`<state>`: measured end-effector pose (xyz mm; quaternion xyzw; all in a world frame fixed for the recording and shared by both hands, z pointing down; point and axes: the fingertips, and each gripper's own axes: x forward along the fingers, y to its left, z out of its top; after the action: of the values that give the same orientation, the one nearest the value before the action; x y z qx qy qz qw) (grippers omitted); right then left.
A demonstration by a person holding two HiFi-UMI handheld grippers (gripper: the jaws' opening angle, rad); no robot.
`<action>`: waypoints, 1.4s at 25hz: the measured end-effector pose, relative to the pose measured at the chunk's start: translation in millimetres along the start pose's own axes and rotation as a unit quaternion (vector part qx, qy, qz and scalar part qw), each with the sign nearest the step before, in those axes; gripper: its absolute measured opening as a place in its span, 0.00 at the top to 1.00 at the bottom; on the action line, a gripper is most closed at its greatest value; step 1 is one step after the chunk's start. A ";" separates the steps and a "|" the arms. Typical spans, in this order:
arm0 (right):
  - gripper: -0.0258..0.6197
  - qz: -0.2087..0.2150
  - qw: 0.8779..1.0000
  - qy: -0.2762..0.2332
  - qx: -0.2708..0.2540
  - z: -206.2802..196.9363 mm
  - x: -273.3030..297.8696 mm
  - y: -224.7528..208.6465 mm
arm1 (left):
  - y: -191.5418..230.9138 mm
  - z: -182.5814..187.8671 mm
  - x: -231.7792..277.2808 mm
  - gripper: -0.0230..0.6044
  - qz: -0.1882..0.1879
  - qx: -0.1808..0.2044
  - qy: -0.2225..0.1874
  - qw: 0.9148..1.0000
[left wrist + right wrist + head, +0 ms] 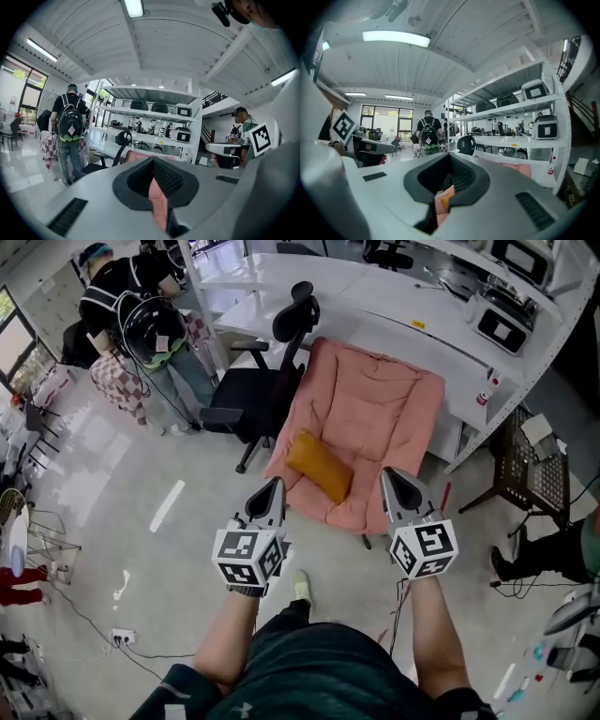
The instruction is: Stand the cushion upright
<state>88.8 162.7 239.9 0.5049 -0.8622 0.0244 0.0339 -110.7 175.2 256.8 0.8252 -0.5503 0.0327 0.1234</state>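
An orange cushion (319, 465) lies flat and aslant on the seat of a pink padded lounge chair (375, 409). My left gripper (274, 487) hovers just short of the chair's front edge, left of the cushion, its jaws shut and empty. To the right of the cushion my right gripper (391, 476) is level with it, jaws also shut and holding nothing. In the right gripper view (449, 161) a sliver of the orange cushion (446, 200) shows through the slit between the jaws. The left gripper view (153, 164) shows only pink chair (157, 199) there.
A black office chair (267, 381) stands against the lounge chair's left side. White desks and shelving (422, 315) run behind. A person with a backpack (131, 315) stands far left. A black wire rack (525, 465) and another person (553, 554) are at the right. Cables and a power strip (127, 637) lie on the floor.
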 end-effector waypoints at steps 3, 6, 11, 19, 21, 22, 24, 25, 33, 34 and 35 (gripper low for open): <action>0.96 -0.001 1.000 0.009 0.000 -7.5 41.2 -1.9 | 30.7 -2.9 30.5 0.95 0.000 -0.003 0.010 1.000; 0.96 -0.002 1.000 0.024 0.001 -17.3 77.0 -2.3 | 58.0 -8.9 56.3 0.95 0.000 -0.006 0.020 1.000; 0.95 -0.003 0.999 0.043 -0.003 -31.2 125.2 -1.9 | 96.4 -22.4 90.5 0.95 0.001 -0.016 0.033 0.999; 0.95 0.019 0.996 0.082 -0.009 -63.2 193.9 -13.1 | 132.4 -58.6 144.5 0.95 0.008 -0.055 0.068 0.996; 0.95 0.031 0.995 0.092 -0.007 -77.2 214.4 -16.9 | 141.5 -72.0 159.8 0.95 0.014 -0.067 0.079 0.995; 0.95 0.040 0.994 0.099 -0.007 -85.0 225.0 -18.5 | 145.8 -79.5 167.1 0.95 0.020 -0.072 0.085 0.994; 0.95 0.062 0.992 0.111 -0.009 -100.3 247.1 -22.4 | 154.0 -95.2 181.9 0.95 0.035 -0.083 0.096 0.991; 0.95 0.073 0.990 0.117 -0.009 -107.9 258.7 -25.3 | 158.3 -102.7 190.3 0.95 0.043 -0.089 0.100 0.990; 0.95 0.143 0.975 0.172 -0.010 -174.4 351.4 -52.1 | 197.6 -162.0 256.0 0.95 0.103 -0.141 0.136 0.975; 0.95 0.151 0.972 0.179 -0.011 -188.6 361.8 -54.9 | 203.6 -174.6 263.7 0.95 0.111 -0.147 0.141 0.973; 0.95 0.159 0.969 0.188 -0.011 -203.8 371.0 -56.6 | 209.3 -188.3 269.5 0.95 0.121 -0.153 0.147 0.970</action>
<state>-36.0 -171.8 474.2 0.3476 -0.9097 0.1143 0.1964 -181.3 -98.4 525.2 0.7097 -0.6203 0.0838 0.3234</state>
